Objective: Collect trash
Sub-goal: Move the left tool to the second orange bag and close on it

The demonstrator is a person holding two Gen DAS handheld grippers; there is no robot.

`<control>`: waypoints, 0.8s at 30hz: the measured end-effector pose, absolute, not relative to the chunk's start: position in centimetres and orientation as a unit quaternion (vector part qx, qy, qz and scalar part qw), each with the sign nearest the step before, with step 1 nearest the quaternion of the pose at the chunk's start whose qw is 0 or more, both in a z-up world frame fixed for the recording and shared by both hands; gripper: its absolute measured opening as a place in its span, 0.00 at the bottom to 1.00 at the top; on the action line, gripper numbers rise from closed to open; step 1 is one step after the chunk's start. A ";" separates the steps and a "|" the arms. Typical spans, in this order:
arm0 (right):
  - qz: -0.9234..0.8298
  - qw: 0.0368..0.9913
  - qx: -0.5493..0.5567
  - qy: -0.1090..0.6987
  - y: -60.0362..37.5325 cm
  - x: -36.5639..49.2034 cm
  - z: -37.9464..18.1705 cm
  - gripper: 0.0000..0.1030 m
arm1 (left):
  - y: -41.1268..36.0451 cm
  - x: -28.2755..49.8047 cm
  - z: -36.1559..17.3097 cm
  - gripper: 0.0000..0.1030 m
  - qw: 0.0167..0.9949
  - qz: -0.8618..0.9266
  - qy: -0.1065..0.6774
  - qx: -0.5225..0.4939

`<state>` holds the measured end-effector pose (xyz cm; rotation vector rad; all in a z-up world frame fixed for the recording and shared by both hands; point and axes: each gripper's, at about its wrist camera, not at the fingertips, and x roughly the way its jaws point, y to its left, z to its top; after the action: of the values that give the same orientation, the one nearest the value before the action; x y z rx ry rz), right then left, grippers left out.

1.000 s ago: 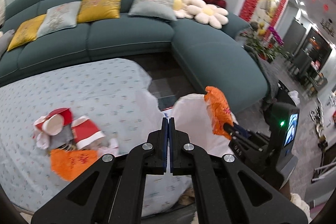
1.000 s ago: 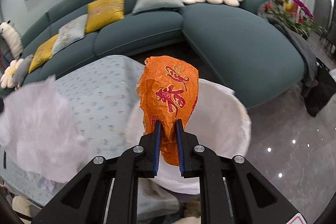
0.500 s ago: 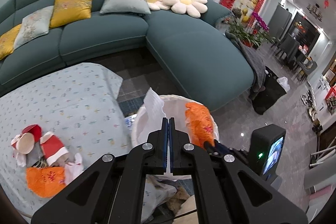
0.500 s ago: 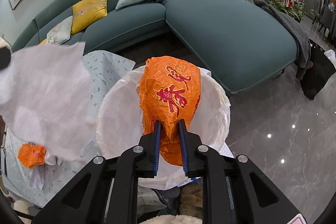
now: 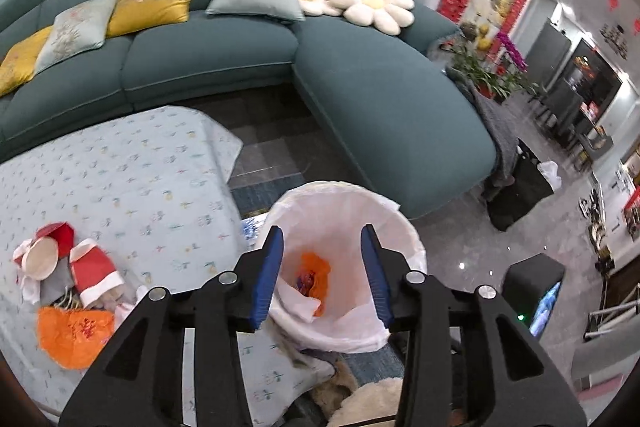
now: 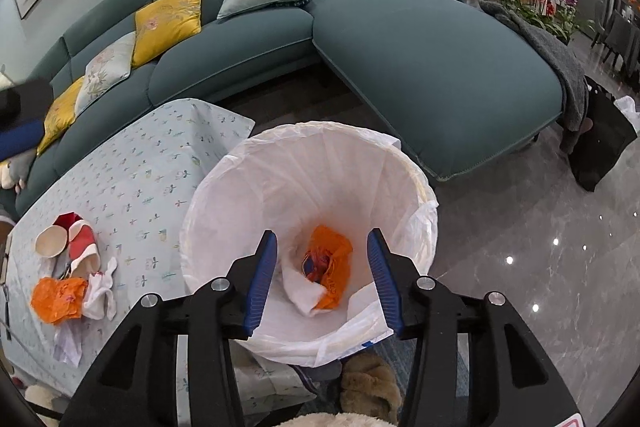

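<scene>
On the desk (image 5: 132,179) at the left, paper cups (image 5: 60,263) and an orange wrapper (image 5: 74,333) still wait, so the left gripper (image 5: 322,269), whose jaws have just been opening and stand released and empty, should swing there next. The right gripper (image 6: 322,269) hangs over the lined bin (image 6: 308,155), jaws likewise just opened, orange bag (image 6: 330,267) and white tissue (image 6: 304,293) dropped inside. Only the right view shows the bin's whole bottom.

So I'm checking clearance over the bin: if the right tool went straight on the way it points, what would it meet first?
Probably the orange wrapper and white paper at the bottom of the white-lined bin. The right tool stands open and empty above them; depth is unclear.
</scene>
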<state>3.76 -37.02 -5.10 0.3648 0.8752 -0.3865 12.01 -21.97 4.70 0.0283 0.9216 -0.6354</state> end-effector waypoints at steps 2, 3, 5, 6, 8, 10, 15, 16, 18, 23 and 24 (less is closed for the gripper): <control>-0.181 0.874 0.171 0.418 -36.6 3.9 -4.7 0.45 | -20.7 12.2 4.5 0.41 0.851 -0.288 0.439 0.006; -0.179 0.875 0.170 0.417 -36.3 4.0 -4.5 0.46 | -20.0 12.3 4.4 0.42 0.853 -0.281 0.439 0.003; -0.174 0.878 0.166 0.414 -35.5 4.2 -3.9 0.49 | -18.4 12.4 4.2 0.48 0.858 -0.263 0.440 -0.002; -0.172 0.879 0.164 0.413 -35.0 4.3 -3.7 0.52 | -17.8 12.5 4.2 0.51 0.860 -0.256 0.441 -0.004; -0.164 0.882 0.159 0.413 -34.0 4.4 -3.3 0.52 | -16.0 12.7 3.9 0.57 0.866 -0.235 0.441 -0.011; -0.153 0.884 0.154 0.414 -32.8 4.7 -3.0 0.53 | -14.5 12.8 3.6 0.58 0.868 -0.219 0.445 -0.015; -0.125 0.890 0.125 0.421 -29.0 5.5 -2.5 0.55 | -10.0 13.1 2.7 0.58 0.874 -0.177 0.452 -0.033; -0.121 0.890 0.122 0.422 -28.5 5.7 -2.4 0.55 | -9.1 13.2 2.6 0.58 0.875 -0.170 0.452 -0.036; -0.110 0.893 0.109 0.424 -26.8 6.1 -2.1 0.56 | -7.4 13.2 2.5 0.58 0.878 -0.154 0.451 -0.042; -0.089 0.896 0.090 0.427 -23.5 7.1 -1.6 0.57 | -3.7 13.2 2.0 0.58 0.880 -0.123 0.455 -0.054; -0.085 0.896 0.087 0.428 -23.0 7.3 -1.6 0.58 | -3.1 13.2 1.9 0.58 0.881 -0.118 0.456 -0.054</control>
<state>7.26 -22.96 -1.56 0.1807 0.8863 -0.1771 13.17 -3.11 1.88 -0.1133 0.9500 -0.2454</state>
